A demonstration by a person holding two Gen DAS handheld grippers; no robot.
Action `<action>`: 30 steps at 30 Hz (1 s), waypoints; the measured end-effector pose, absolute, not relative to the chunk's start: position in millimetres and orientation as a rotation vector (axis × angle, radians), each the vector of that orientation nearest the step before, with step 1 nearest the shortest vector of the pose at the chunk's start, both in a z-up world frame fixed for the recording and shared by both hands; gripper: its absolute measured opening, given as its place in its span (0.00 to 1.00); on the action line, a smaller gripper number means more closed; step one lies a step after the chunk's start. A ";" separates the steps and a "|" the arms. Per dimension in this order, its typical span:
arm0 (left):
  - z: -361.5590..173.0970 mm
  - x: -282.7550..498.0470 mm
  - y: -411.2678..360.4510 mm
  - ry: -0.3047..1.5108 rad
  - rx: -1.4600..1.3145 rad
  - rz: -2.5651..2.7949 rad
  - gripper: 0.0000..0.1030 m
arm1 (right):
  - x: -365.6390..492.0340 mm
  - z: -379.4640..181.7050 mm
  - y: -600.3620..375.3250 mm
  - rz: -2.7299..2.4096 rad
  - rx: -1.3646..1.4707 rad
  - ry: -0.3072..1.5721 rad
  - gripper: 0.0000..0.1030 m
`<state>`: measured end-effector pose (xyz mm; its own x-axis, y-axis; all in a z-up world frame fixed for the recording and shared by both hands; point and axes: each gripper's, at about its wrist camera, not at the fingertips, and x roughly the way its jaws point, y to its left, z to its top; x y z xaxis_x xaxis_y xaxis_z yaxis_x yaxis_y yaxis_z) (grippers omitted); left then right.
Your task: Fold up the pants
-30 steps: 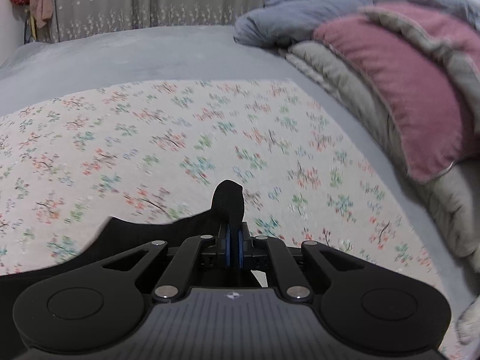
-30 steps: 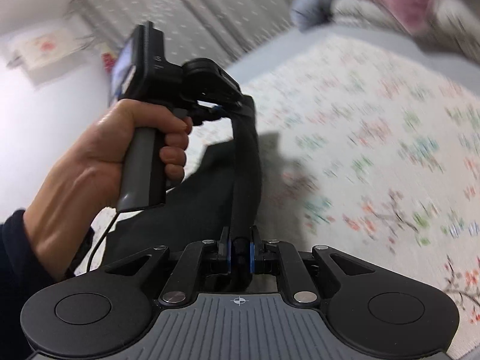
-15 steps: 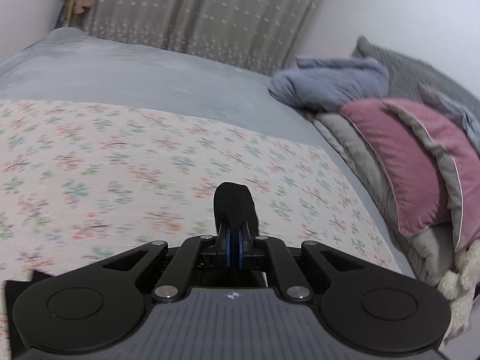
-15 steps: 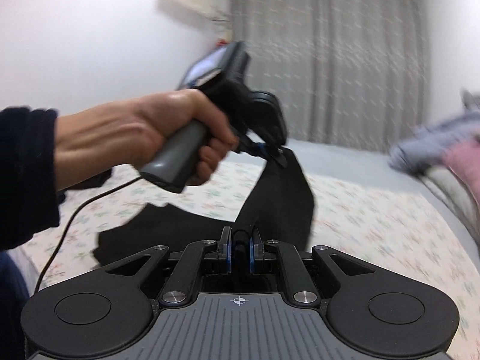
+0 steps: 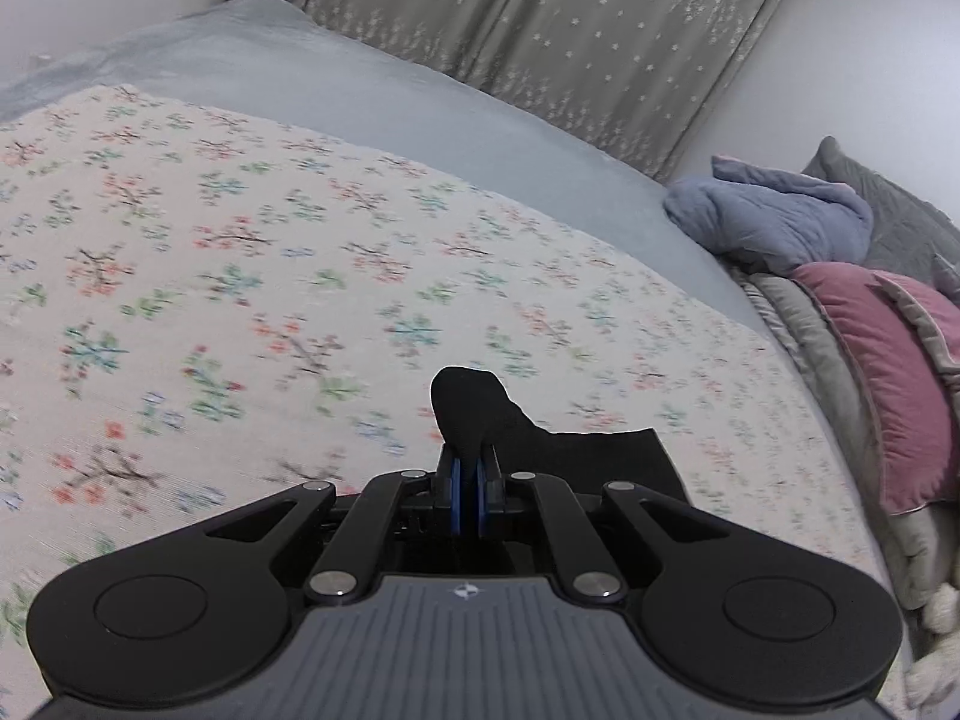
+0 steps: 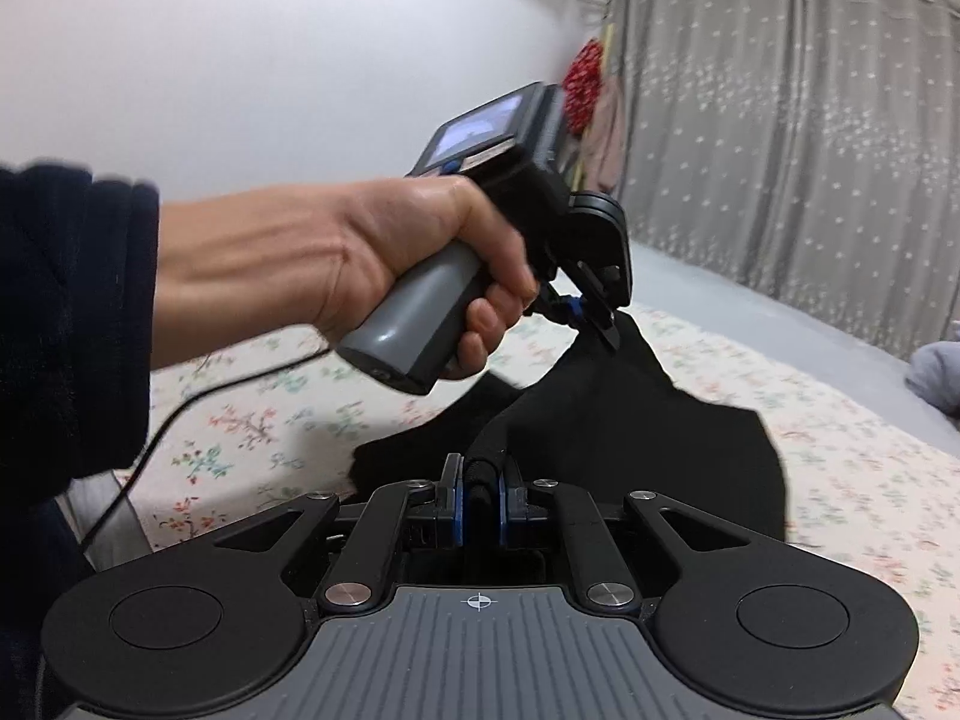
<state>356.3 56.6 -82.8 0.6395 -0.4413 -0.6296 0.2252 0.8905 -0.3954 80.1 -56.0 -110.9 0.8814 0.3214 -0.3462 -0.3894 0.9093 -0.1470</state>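
Black pants (image 6: pixel 630 420) are held up above a bed by two sets of tongs, each clamped on the fabric. In the left wrist view, the left tongs (image 5: pixel 467 474) are seen pressed together on a bunched tip of the pants (image 5: pixel 474 408), with a flat stretch of dark cloth spreading to the right over the floral bedspread (image 5: pixel 240 276). In the right wrist view, the right tongs (image 6: pixel 478 492) are closed on a thick rolled edge of the garment, which rises to the left tongs (image 6: pixel 603 324), gripped by the left hand (image 6: pixel 384 258) with a cable trailing below. The rest of the pants is draped down onto the bedspread (image 6: pixel 840 480). Pillows (image 5: pixel 888 372) are piled at the bed's right side, and a grey curtain (image 5: pixel 570 42) hangs behind.
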 end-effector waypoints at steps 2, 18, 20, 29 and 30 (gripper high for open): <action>-82.4 356.7 64.6 0.789 -0.284 -0.385 0.28 | 83.4 -114.5 -49.0 0.388 -0.231 0.331 0.10; -119.3 355.2 97.5 0.811 -0.282 -0.358 0.35 | 98.3 -116.5 -3.7 0.417 -0.342 0.418 0.11; -118.7 354.9 98.6 0.806 -0.293 -0.354 0.38 | 100.0 -116.6 -3.0 0.440 -0.332 0.435 0.17; -96.0 341.1 122.7 0.761 -0.323 -0.288 0.58 | 81.8 -87.5 -43.6 0.653 -0.264 0.460 0.49; -89.2 334.7 124.0 0.741 -0.308 -0.282 0.58 | 80.9 -80.6 -58.6 0.658 -0.243 0.464 0.49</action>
<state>334.7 124.0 -89.2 0.7042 -0.3568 -0.6138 0.1424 0.9179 -0.3703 80.9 -58.6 -80.6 0.6945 0.5297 -0.4869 -0.6363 0.7681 -0.0718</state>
